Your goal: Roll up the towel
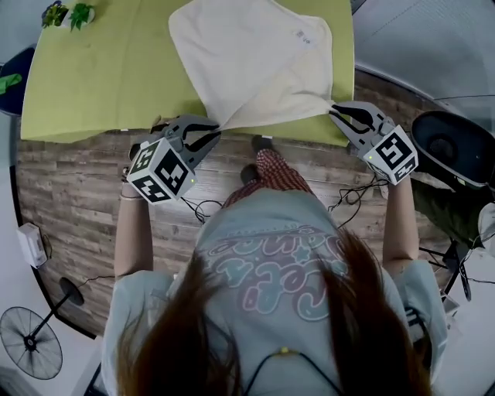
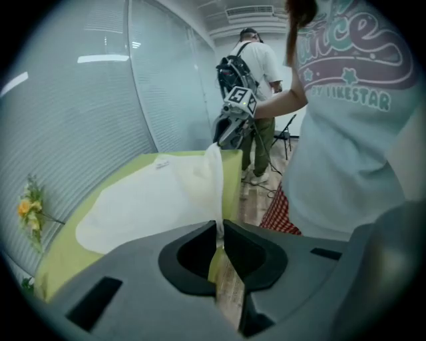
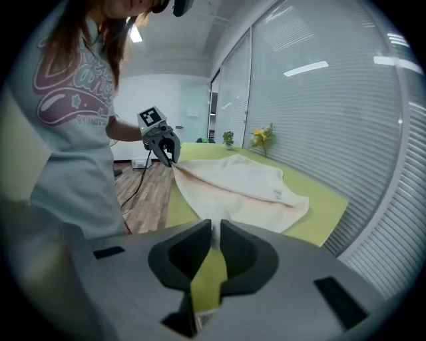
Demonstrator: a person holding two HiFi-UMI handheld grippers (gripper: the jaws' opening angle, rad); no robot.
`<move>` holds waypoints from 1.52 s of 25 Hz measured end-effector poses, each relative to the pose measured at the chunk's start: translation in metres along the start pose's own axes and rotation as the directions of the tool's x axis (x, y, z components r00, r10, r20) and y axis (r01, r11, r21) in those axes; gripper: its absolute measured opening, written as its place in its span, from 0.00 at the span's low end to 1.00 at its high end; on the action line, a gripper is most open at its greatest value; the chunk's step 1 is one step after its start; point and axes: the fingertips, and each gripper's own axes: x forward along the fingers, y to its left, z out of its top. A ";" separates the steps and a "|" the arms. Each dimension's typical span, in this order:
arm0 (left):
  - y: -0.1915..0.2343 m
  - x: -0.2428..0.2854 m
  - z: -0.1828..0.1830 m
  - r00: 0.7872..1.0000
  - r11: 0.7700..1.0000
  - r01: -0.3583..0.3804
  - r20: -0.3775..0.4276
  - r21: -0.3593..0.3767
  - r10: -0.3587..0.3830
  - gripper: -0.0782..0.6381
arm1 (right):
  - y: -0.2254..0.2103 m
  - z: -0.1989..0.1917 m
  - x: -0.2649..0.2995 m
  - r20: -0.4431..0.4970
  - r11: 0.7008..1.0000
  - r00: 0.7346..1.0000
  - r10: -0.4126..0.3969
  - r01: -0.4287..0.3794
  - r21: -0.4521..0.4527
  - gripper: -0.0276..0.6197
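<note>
grip: left gripper [image 1: 213, 133] and right gripper [image 1: 335, 110] each clamped on a lower corner of towel [image 1: 247, 54], likely to tension the edge before rolling | towel: spread on green table [image 1: 100, 77], upper middle of frame, lower edge stretched between grippers | room: wood floor [image 1: 69, 201], blinds [image 3: 319, 86], fan [image 1: 31, 340] lower left

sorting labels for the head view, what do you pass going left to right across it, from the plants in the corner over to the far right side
small green plants → left gripper → cream cloth towel → right gripper → black rounded object
</note>
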 end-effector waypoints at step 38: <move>0.013 0.019 -0.012 0.999 1.000 0.013 -0.048 0.019 -0.012 0.21 | -0.010 0.016 -0.004 0.120 0.988 0.984 0.132 -0.141 0.071 0.11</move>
